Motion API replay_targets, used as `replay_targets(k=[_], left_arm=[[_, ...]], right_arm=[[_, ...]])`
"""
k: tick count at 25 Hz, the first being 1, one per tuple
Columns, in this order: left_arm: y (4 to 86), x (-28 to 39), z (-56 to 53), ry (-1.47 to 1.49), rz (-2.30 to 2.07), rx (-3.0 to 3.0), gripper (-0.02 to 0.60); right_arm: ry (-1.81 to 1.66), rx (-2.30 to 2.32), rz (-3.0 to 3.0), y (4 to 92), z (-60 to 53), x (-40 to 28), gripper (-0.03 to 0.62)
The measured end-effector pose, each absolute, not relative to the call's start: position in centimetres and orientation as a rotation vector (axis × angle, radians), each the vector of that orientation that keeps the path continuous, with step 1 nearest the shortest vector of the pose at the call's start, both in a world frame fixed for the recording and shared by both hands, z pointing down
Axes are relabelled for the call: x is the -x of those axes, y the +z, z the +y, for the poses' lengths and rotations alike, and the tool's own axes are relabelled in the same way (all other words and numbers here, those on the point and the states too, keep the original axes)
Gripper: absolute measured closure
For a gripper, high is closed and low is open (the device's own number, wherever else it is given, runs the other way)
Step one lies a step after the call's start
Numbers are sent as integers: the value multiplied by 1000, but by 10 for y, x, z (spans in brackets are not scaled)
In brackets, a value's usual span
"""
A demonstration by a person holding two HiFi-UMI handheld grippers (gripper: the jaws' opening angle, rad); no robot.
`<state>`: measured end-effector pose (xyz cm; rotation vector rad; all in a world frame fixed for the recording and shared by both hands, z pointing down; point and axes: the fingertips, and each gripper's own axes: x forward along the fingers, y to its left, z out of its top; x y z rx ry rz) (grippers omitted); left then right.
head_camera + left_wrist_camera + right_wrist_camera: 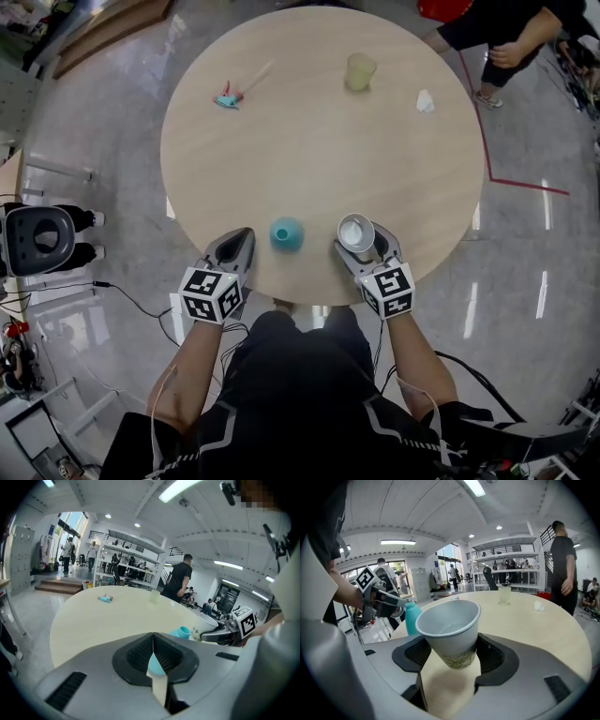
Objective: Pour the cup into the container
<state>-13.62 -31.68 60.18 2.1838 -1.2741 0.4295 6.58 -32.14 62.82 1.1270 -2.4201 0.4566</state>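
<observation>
white cup (356, 232) — tilted, teal container (287, 233) beside

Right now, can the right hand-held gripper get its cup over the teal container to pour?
Probably yes. The right hand-held gripper holds the cup just beside the teal container, with only bare table between them. The left hand-held gripper, shut and empty, sits on the container's other side, clear of that path.
</observation>
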Motion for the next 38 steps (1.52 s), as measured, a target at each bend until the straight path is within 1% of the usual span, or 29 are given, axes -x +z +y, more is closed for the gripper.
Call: replay_targets(k=[11,18,25,38], left_arm=[[555,132,-318,306,-1329,-2246,580],[533,133,-312,280,-1381,-2268,580],[549,144,-304,283,-1413,-2242,580],[553,145,-294,305,-1391,-2231,580]], right_arm=[[290,-1122,-2421,548,-332,-59,289],[275,-1056,-2399,522,-327,-49,289],[176,-959,-2327,543,-320,-26,289],[31,-844,-2181,555,-323,6,289]])
